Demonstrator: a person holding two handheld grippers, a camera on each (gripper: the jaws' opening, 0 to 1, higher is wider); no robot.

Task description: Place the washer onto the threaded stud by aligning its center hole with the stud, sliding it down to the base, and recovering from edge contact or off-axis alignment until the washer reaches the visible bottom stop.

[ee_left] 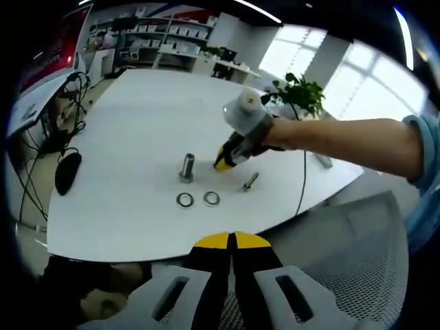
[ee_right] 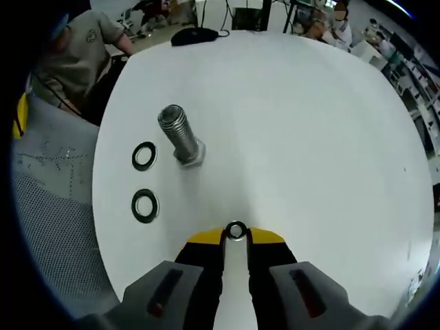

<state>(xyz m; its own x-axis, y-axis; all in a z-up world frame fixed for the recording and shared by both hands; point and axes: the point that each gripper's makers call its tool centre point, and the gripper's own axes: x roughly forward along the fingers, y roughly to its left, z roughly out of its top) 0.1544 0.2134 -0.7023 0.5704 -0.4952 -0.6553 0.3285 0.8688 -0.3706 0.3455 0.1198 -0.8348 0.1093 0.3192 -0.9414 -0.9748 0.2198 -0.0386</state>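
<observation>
- Pinching a small washer [ee_right: 236, 230] between its yellow tips, my right gripper [ee_right: 236, 235] has its jaws drawn in close on the ring, which stands on edge just above the white table [ee_right: 309, 137].
- From the left gripper view, that right gripper [ee_left: 225, 161] hangs just beside the stud [ee_left: 187, 167], on its right, low over the table [ee_left: 130, 124], with my hand [ee_left: 258, 130] and bare forearm behind it.
- My left gripper [ee_left: 232, 240] is back off the table edge, over a mesh chair [ee_left: 357, 254]; its yellow tips meet with nothing between them.
- No brand, label or writing is readable on the grippers, the stud or the washers.
- One threaded stud [ee_right: 180, 136] stands head-down on the table, with no washer on it.
- Two loose washers lie flat beside it: one [ee_right: 144, 156] just off its base, the other [ee_right: 145, 205] near that one; with the one I hold, three in all.
- In the left gripper view the two flat washers [ee_left: 185, 200] [ee_left: 212, 199] sit side by side in front of the stud.
- One smaller bolt [ee_left: 250, 181] lies on its side to their right.
- One black mouse [ee_left: 67, 170] rests near the table's left edge.
- One potted plant [ee_left: 302, 93] stands at the far side.
</observation>
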